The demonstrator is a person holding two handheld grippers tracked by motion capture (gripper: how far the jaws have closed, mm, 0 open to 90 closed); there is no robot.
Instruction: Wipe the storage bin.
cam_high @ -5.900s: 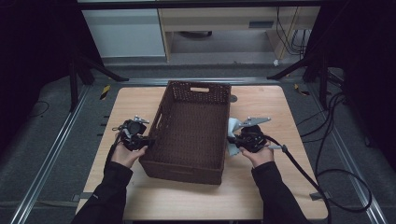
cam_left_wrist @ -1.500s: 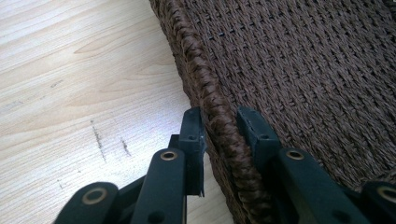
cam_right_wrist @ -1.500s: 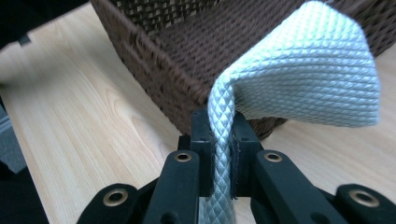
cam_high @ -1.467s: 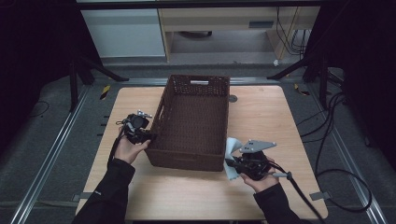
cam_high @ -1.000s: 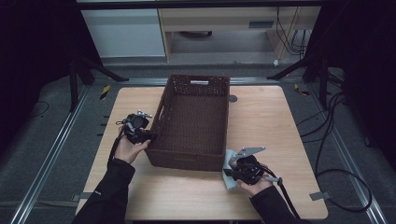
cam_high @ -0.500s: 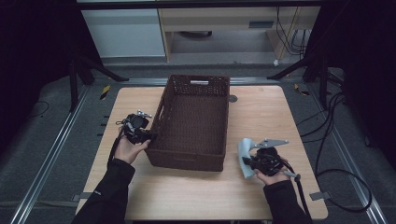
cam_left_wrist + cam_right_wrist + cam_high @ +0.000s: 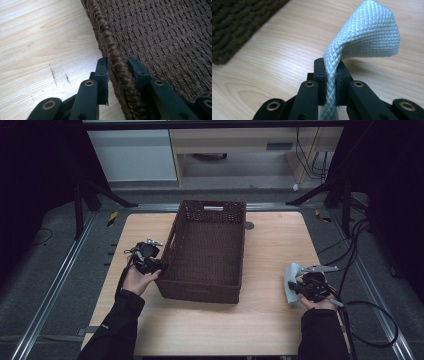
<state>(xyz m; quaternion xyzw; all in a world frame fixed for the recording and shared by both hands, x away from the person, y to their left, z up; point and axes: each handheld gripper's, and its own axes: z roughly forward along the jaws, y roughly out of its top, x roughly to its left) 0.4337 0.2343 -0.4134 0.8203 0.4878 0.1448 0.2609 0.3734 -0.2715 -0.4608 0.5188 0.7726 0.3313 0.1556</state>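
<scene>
A dark brown woven basket stands in the middle of the wooden table, with nothing in it. My left gripper is at its left wall. In the left gripper view the braided rim runs between the jaws of my left gripper, and the pads press on it from both sides. At the table's right side, clear of the basket, my right gripper is shut on a light blue quilted cloth. In the right gripper view the cloth rises from my right gripper and folds over to the right.
A corner of the basket lies at the upper left of the right gripper view. A small dark round spot sits on the table by the basket's far right corner. Cables trail off the right edge. Metal rails flank the table.
My right gripper has carried the blue cloth to the right, away from the basket's front right corner. The left gripper and the basket have stayed put.
</scene>
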